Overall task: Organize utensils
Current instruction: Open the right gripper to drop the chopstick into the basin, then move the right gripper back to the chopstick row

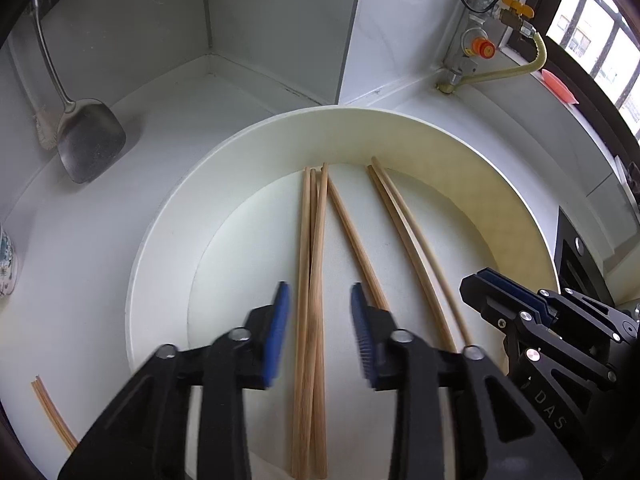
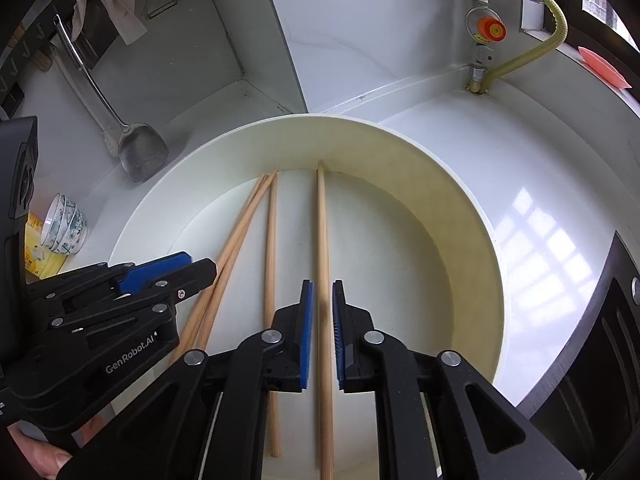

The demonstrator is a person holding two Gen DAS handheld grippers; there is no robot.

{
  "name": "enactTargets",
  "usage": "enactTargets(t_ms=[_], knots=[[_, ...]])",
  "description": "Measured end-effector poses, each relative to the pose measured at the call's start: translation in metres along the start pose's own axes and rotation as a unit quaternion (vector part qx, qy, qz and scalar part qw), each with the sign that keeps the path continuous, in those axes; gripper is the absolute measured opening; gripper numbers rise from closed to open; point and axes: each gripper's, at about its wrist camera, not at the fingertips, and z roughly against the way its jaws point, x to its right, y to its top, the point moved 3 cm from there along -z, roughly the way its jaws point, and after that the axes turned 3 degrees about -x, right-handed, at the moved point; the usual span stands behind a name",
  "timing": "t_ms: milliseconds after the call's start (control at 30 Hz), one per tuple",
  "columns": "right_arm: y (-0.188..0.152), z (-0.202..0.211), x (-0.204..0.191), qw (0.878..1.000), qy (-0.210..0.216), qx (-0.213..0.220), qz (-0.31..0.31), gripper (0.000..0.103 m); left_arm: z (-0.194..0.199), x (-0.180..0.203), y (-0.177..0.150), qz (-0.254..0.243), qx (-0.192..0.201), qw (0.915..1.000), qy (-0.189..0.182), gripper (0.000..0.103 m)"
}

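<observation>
Several wooden chopsticks lie in a wide white basin (image 1: pixel 256 136) (image 2: pixel 460 184). My left gripper (image 1: pixel 320 300) is open and straddles a bundle of chopsticks (image 1: pixel 310 280); one chopstick (image 1: pixel 352 232) and a pair (image 1: pixel 404 232) lie to its right. My right gripper (image 2: pixel 322 304) is nearly shut around a pair of chopsticks (image 2: pixel 323 240), pads close beside it; contact is unclear. A single chopstick (image 2: pixel 271 248) and the bundle (image 2: pixel 236 240) lie left of it. Each gripper shows in the other's view (image 1: pixel 508 292) (image 2: pixel 168 268).
A metal spatula (image 1: pixel 88 140) (image 2: pixel 140 148) leans at the back left wall. Stacked patterned bowls (image 2: pixel 66 224) stand at left. A gas valve and hose (image 1: pixel 480 48) (image 2: pixel 492 32) stand at the back right. Two more chopsticks (image 1: pixel 52 412) lie outside the basin. A stove edge (image 2: pixel 600 340) is at right.
</observation>
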Motion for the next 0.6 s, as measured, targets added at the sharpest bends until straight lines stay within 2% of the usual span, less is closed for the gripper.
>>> enactTargets(t_ms=[33, 100, 133, 200, 300, 400, 600], knots=[[0.0, 0.003, 0.001, 1.0, -0.003, 0.003, 0.0, 0.015, 0.004, -0.002, -0.001, 0.003, 0.008, 0.9999, 0.006, 0.061], [0.0, 0.008, 0.005, 1.0, -0.005, 0.007, 0.0, 0.016, 0.011, -0.005, -0.001, 0.003, 0.016, 0.9998, 0.014, 0.062], [0.0, 0.011, 0.006, 1.0, -0.005, 0.008, -0.002, 0.02, 0.013, -0.006, -0.002, 0.002, 0.016, 0.9997, 0.018, 0.063], [-0.002, 0.015, 0.008, 1.0, -0.004, 0.01, -0.002, 0.024, 0.017, -0.009, -0.005, 0.004, 0.015, 0.9994, 0.03, 0.073], [-0.007, 0.023, 0.009, 1.0, -0.005, 0.013, -0.002, 0.029, 0.026, -0.014, -0.01, 0.01, 0.018, 0.9992, 0.035, 0.077], [-0.011, 0.03, 0.008, 1.0, -0.003, 0.014, -0.001, 0.038, 0.034, -0.017, -0.013, 0.015, 0.021, 0.9988, 0.042, 0.084], [-0.017, 0.045, 0.001, 1.0, 0.007, 0.022, 0.016, 0.049, 0.057, -0.028, -0.023, 0.035, 0.035, 0.9973, 0.054, 0.088]])
